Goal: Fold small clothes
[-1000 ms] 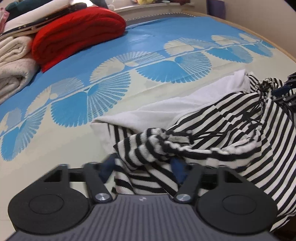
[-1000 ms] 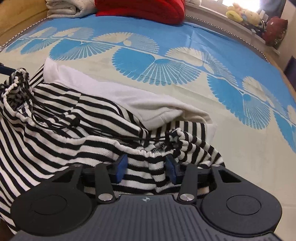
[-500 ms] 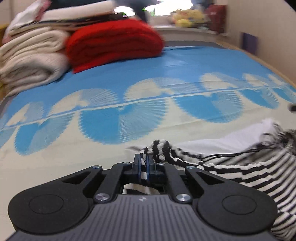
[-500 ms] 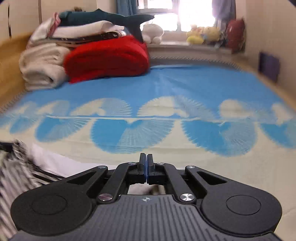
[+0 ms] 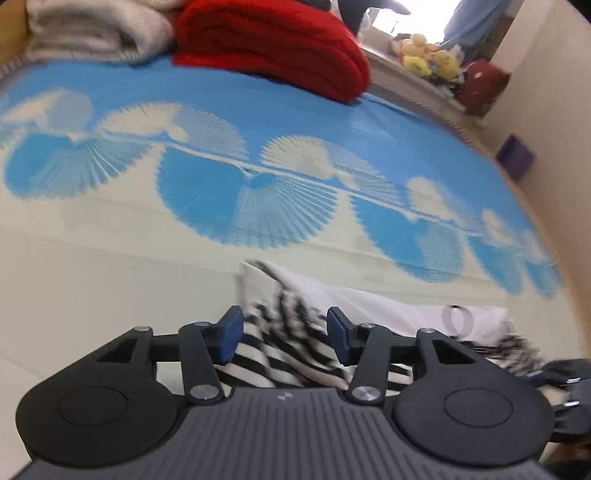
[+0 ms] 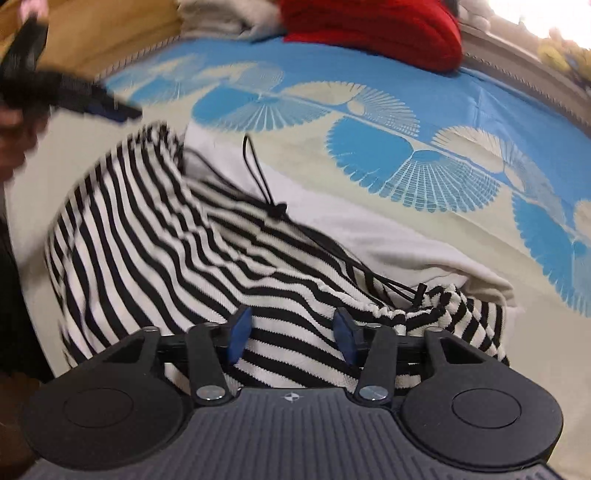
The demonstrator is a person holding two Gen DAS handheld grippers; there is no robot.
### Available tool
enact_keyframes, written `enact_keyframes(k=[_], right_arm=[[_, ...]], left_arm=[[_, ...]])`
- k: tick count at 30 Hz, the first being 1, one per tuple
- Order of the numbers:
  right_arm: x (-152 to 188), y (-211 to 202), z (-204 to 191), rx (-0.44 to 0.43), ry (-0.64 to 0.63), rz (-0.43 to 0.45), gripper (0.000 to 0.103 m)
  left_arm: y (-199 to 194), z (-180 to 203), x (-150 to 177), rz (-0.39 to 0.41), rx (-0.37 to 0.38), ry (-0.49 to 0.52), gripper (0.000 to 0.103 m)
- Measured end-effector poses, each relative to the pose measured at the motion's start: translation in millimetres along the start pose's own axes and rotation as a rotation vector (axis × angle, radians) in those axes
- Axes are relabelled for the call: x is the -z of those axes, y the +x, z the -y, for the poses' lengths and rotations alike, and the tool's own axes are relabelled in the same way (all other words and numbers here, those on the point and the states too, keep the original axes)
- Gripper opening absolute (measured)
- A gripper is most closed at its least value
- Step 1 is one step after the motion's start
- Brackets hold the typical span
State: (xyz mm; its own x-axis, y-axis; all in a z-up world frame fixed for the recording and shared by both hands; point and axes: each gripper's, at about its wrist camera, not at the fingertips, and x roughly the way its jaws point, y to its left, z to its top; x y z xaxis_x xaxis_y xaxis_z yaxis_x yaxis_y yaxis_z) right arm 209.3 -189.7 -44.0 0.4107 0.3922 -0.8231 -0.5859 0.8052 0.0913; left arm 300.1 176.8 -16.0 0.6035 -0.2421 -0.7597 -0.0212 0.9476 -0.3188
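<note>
A black-and-white striped garment with a black drawstring lies crumpled on the bed, partly over a white cloth. My right gripper is open just above its near edge, holding nothing. My left gripper is open over a striped corner of the same garment, with the white cloth just beyond. The left gripper also shows at the upper left of the right wrist view, blurred.
The bed has a blue and cream fan-patterned cover. A folded red blanket and folded cream blankets lie at the far end. Stuffed toys sit on a ledge by the wall at right.
Both grippers were shut half a second ago and are open now. The striped garment has dropped back onto the bed. Both views have tilted down toward it.
</note>
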Motion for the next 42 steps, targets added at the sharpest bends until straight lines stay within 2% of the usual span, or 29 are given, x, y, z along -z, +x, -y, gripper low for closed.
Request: enact_keyframes(k=[1, 3, 4, 7, 8, 9, 10, 12, 14, 16, 19, 21, 22, 23, 24, 25, 26, 27, 28, 29, 30, 31, 34, 37, 40, 42], right_arm=[[1.3, 1.2, -3.9, 0.004, -0.015, -0.006, 0.002], [-0.1, -1.6, -4.7, 0.007, -0.016, 0.016, 0.001], [-2.2, -5.5, -1.5, 0.019, -0.006, 0.044, 0.001], [-9.3, -23.5, 12.8, 0.046, 0.085, 0.149, 0.000], [-11.9, -29.1, 18.2, 0.065, 0.115, 0.192, 0.000], [-13.7, -34.2, 21.7, 0.086, 0.141, 0.227, 0.000], [-15.7, -39.6, 25.6, 0.134, 0.162, 0.271, 0.000], [-19.6, -45.9, 30.0, 0.223, 0.204, 0.335, 0.000], [-24.2, -52.5, 31.4, 0.301, 0.234, 0.408, 0.000], [-29.9, -56.6, 27.8, 0.366, 0.212, 0.485, 0.000], [-37.0, -52.5, 18.7, 0.453, 0.161, 0.532, 0.000], [-41.9, -42.2, 17.3, 0.492, 0.135, 0.514, 0.000], [-43.4, -33.2, 18.7, 0.527, 0.130, 0.485, 0.001], [-44.4, -23.8, 23.4, 0.549, 0.135, 0.448, 0.002], [-43.8, -14.3, 31.5, 0.523, 0.161, 0.386, 0.007], [-42.3, -5.3, 41.6, 0.467, 0.199, 0.308, 0.009], [-39.5, -0.6, 52.0, 0.433, 0.244, 0.250, 0.009], [-36.1, -3.5, 58.9, 0.435, 0.273, 0.246, 0.012], [-32.4, -11.1, 65.4, 0.440, 0.295, 0.273, 0.022], [-27.1, -21.4, 74.0, 0.442, 0.328, 0.302, 0.026], [-21.5, -28.5, 83.3, 0.430, 0.367, 0.313, 0.041], [-14.4, -33.2, 95.3, 0.400, 0.423, 0.304, 0.048], [8.9, -32.0, 118.8, 0.338, 0.515, 0.206, 0.048], [15.2, -13.6, 123.5, 0.256, 0.507, 0.101, 0.048], [16.9, 5.4, 110.9, 0.245, 0.422, 0.017, 0.048], [15.0, 9.3, 104.9, 0.260, 0.382, 0.003, 0.048]], left_arm=[[1.4, 2.3, 2.4, -0.028, 0.050, -0.005, 0.054], [9.5, 12.2, 8.6, -0.101, 0.127, 0.023, 0.054], [14.2, 21.5, 12.1, -0.126, 0.129, 0.068, 0.054], [28.6, 48.6, 21.6, -0.147, 0.031, 0.235, 0.053], [33.0, 51.5, 22.7, -0.155, 0.009, 0.251, 0.041], [36.6, 52.1, 23.0, -0.160, -0.003, 0.250, 0.007], [37.7, 51.9, 21.5, -0.151, -0.011, 0.242, 0.001], [27.6, 49.5, 15.9, -0.066, 0.008, 0.229, 0.000], [14.7, 52.6, 6.8, 0.062, 0.011, 0.234, 0.000], [7.4, 54.2, 0.9, 0.146, 0.003, 0.219, 0.000], [0.8, 58.8, -3.6, 0.248, -0.035, 0.204, 0.000], [8.7, 61.7, -6.7, 0.248, -0.059, 0.200, 0.002], [18.9, 60.9, -7.7, 0.202, -0.068, 0.198, 0.002], [32.9, 58.2, -9.0, 0.116, -0.048, 0.195, 0.010], [45.1, 54.7, -9.7, 0.024, -0.022, 0.197, 0.012], [50.7, 52.5, -7.7, -0.017, -0.034, 0.208, 0.012], [47.5, 51.5, -8.0, 0.001, -0.061, 0.220, 0.014], [40.4, 49.4, -9.6, 0.031, -0.060, 0.221, 0.021], [31.9, 43.9, -11.5, 0.063, -0.036, 0.199, 0.024], [24.4, 35.3, -13.7, 0.086, -0.009, 0.157, 0.031], [19.9, 25.8, -15.4, 0.092, 0.005, 0.117, 0.034], [17.8, 18.2, -17.1, 0.089, 0.004, 0.085, 0.034], [20.2, -8.0, -20.2, 0.050, -0.043, -0.010, 0.034], [26.3, -26.7, -22.7, -0.021, -0.012, -0.075, 0.036], [39.2, -20.7, -19.5, -0.076, -0.015, -0.016, 0.042], [47.4, -9.9, -15.7, -0.070, -0.071, 0.056, 0.043]])
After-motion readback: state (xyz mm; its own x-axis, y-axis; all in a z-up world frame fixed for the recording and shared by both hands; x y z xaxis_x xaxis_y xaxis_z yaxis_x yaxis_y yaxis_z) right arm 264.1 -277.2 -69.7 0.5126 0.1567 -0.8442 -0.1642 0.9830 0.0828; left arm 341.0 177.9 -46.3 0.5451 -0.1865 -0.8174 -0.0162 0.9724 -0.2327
